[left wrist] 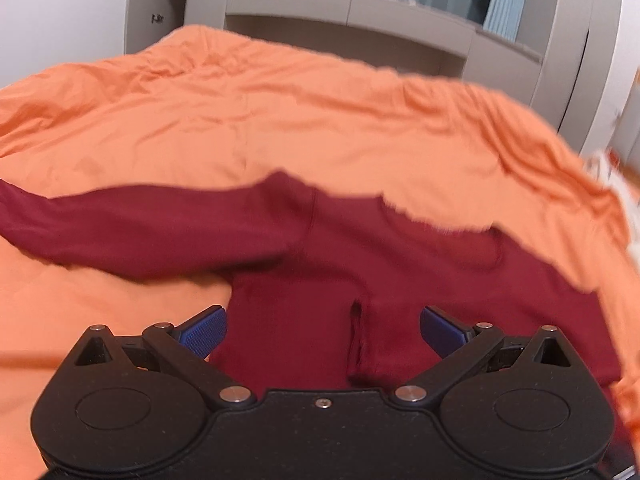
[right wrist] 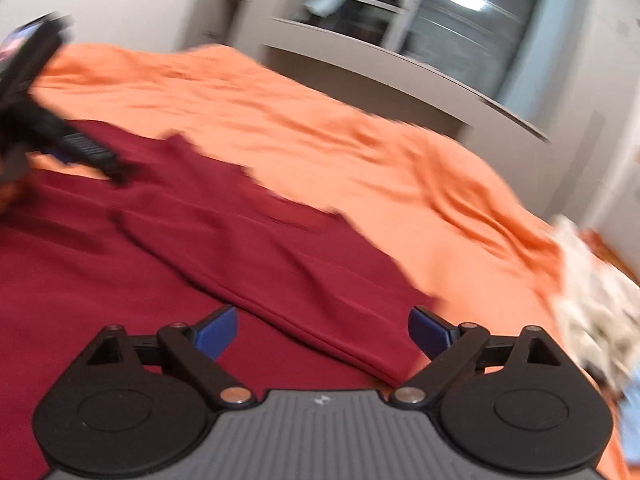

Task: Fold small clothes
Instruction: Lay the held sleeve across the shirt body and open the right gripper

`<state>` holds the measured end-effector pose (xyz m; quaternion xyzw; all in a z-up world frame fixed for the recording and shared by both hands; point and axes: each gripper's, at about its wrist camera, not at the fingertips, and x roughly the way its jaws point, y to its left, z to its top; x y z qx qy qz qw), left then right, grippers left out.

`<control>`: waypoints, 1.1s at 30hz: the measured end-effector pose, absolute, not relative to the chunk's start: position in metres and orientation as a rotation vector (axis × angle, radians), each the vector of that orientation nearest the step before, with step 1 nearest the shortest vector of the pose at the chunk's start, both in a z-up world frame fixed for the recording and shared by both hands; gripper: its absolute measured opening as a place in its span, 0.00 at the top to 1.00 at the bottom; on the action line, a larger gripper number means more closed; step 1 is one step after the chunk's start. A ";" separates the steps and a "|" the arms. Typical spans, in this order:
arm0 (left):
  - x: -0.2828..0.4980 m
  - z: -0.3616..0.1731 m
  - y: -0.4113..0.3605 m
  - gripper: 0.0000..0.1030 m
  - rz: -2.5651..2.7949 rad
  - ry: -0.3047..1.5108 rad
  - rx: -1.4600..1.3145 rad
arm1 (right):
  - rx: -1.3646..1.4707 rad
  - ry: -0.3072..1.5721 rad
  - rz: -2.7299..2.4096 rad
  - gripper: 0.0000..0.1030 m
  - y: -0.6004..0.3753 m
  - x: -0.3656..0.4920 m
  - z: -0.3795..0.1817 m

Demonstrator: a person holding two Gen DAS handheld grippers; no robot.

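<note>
I count one maroon top on one orange sheet. My left gripper stands wide, empty; the top lies between its fingers and at 12 o'clock. My right gripper stands wide, empty, top from 9 to 12.

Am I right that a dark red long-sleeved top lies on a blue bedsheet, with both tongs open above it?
Not quite: the bedsheet is orange, not blue, as the left wrist view shows plainly. The rest holds: the dark red top lies on it, and the left tongs and right tongs both stand open over the cloth.
</note>
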<state>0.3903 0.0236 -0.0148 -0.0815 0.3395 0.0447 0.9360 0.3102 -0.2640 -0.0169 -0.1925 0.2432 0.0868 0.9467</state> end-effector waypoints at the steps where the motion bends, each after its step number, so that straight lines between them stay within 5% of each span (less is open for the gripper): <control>1: 0.393 -0.020 0.022 0.01 0.098 0.712 -0.149 | -0.386 0.500 0.134 0.07 -0.274 0.311 -0.018; 5: 0.402 -0.038 0.017 0.01 0.155 0.804 -0.079 | -0.342 0.571 0.036 0.16 -0.310 0.323 -0.030; 10: 0.405 -0.050 0.022 0.01 0.178 0.861 -0.076 | -0.263 0.679 0.024 0.40 -0.337 0.343 -0.058; 20: 0.407 -0.059 0.016 0.01 0.189 0.895 -0.048 | -0.247 0.620 0.058 0.51 -0.332 0.362 -0.074; 23: 0.408 -0.061 0.015 0.01 0.191 0.897 -0.033 | -0.233 0.625 0.040 0.68 -0.332 0.367 -0.077; 25: 0.408 -0.062 0.014 0.00 0.192 0.901 -0.025 | -0.216 0.627 0.046 0.90 -0.334 0.369 -0.078; 33: 0.408 -0.064 0.012 0.00 0.194 0.904 -0.013 | -0.015 0.657 -0.012 0.99 -0.350 0.361 -0.049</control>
